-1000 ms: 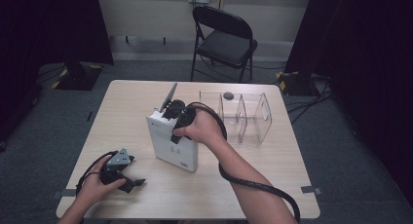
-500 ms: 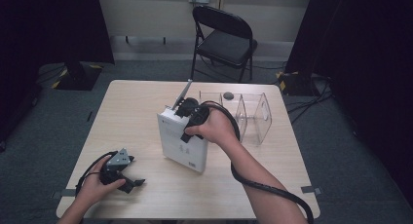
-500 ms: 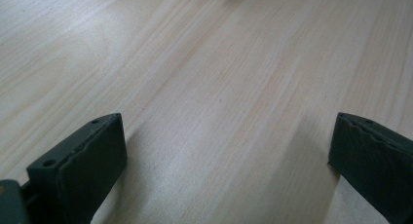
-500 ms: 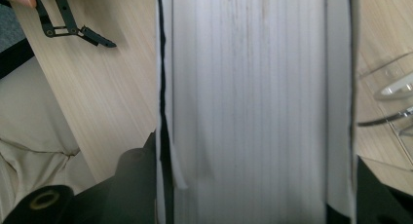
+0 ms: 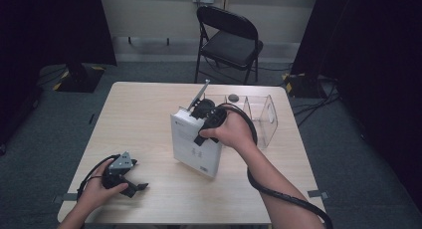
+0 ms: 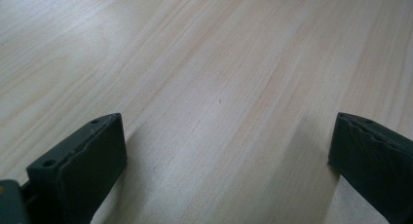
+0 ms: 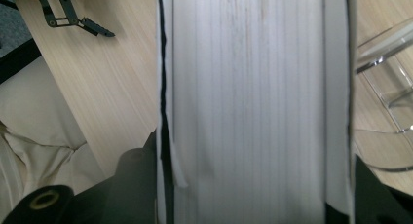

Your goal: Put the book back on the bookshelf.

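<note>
A thick white book [image 5: 191, 152] stands on end near the middle of the light wooden table [image 5: 134, 114], tilted a little. My right gripper [image 5: 200, 125] clamps its top edge from above, one black jaw on each cover. In the right gripper view the page edges [image 7: 253, 97] run up between the jaws. At the table's front left corner my left gripper [image 5: 133, 183] rests in the person's hand. Its jaws stand wide apart over bare wood [image 6: 224, 112], with nothing between them.
A clear acrylic divider rack [image 5: 263, 117] stands just right of the book, and its curved wall [image 7: 389, 63] is close beside the cover. A small dark round thing [image 5: 233, 97] lies behind the rack. A thin grey strip [image 5: 200, 94] leans behind the book. A black folding chair [image 5: 229, 40] stands beyond the table.
The right hand has carried the book to the right, closer to the clear rack, and slightly up. The left hand and its gripper have stayed put.
</note>
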A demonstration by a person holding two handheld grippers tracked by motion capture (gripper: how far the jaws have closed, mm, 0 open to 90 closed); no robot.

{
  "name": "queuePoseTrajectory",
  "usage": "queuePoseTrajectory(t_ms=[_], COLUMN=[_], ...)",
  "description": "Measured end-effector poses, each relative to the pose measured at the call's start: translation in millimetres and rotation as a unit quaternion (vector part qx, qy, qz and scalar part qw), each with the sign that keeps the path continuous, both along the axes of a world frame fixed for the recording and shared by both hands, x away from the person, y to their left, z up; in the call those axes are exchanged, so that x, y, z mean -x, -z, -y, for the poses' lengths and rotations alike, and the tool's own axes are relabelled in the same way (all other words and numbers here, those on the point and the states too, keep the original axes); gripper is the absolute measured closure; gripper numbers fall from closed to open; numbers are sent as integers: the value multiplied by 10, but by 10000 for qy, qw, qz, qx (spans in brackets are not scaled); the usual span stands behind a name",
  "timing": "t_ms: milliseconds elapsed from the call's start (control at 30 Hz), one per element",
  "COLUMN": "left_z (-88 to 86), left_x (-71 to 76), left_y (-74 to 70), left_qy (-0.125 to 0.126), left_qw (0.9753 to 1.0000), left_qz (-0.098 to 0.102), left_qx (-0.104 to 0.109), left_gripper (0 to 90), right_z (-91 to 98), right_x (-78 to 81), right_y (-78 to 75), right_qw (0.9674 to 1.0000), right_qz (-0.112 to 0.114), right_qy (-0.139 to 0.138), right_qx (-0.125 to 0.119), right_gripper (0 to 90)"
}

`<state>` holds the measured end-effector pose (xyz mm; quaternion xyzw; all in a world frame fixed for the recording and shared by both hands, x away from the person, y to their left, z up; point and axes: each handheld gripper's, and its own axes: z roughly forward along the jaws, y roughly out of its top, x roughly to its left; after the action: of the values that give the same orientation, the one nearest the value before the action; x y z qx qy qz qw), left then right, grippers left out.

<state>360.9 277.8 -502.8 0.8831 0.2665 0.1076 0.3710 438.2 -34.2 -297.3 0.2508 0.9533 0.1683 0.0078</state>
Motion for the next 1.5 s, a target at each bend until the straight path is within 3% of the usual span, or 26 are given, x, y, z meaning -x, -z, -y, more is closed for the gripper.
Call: queuePoseTrajectory(t_ms=[533, 1367, 1500], left_z=[-1, 1, 1], left_x=[0, -13, -14], left_y=[-1, 2, 2], left_qy=[3, 57, 60], left_qw=[10000, 10000, 10000], left_qz=[5, 4, 5], left_qx=[-11, 13, 13], left_gripper=[0, 0, 0], right_z=[245, 729, 819], right_x=[71, 169, 178], right_y=[-48, -78, -75], right_qw=[9999, 9975, 9969], right_qz=[-37, 5, -75], right_qy=[162, 710, 778], right_qx=[33, -71, -67], right_gripper=[522, 522, 522])
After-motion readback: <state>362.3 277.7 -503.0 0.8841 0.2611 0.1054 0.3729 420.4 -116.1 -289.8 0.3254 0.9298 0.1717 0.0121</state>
